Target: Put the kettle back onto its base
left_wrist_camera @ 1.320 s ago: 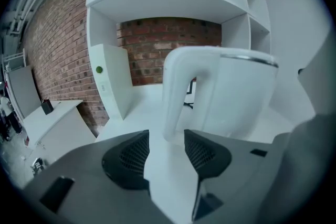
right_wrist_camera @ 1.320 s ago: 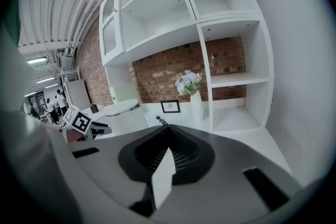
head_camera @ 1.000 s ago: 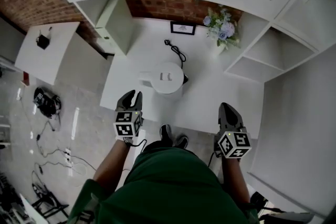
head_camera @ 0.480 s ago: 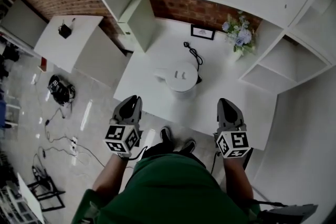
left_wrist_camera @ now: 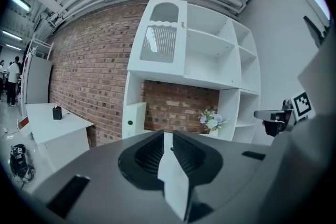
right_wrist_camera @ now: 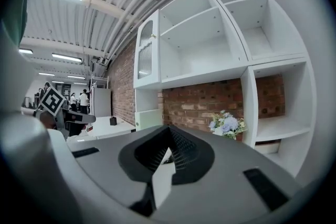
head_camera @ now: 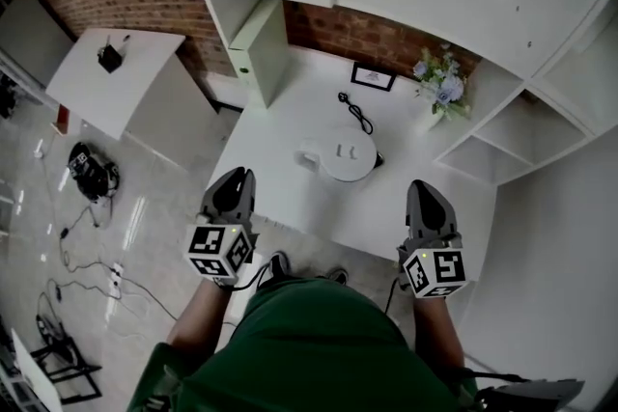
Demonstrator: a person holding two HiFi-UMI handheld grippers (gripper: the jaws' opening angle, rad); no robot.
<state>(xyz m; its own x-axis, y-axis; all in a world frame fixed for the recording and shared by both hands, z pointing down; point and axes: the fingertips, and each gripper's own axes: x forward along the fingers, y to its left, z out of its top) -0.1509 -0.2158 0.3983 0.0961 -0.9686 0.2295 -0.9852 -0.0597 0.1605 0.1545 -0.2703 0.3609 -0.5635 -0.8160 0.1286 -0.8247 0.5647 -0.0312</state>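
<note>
The white kettle (head_camera: 350,153) stands on the white table (head_camera: 280,183), its handle toward the left. A dark edge shows under its right side, and a black cord (head_camera: 355,111) runs from behind it. My left gripper (head_camera: 235,178) hovers at the table's near edge, left of the kettle and apart from it, shut and empty. At the near edge to the right, my right gripper (head_camera: 423,191) is also shut with nothing in it. Neither gripper view shows the kettle: the left gripper (left_wrist_camera: 167,136) and right gripper (right_wrist_camera: 168,130) point level at the shelving.
A small picture frame (head_camera: 372,76) and a vase of flowers (head_camera: 439,84) stand at the back of the table by the brick wall. White shelves (head_camera: 483,135) rise at the right. A side table (head_camera: 116,82) and floor cables (head_camera: 92,171) lie to the left.
Both grippers have lifted and drawn back toward the person, away from the kettle. The left jaws, parted a second ago, have come together.
</note>
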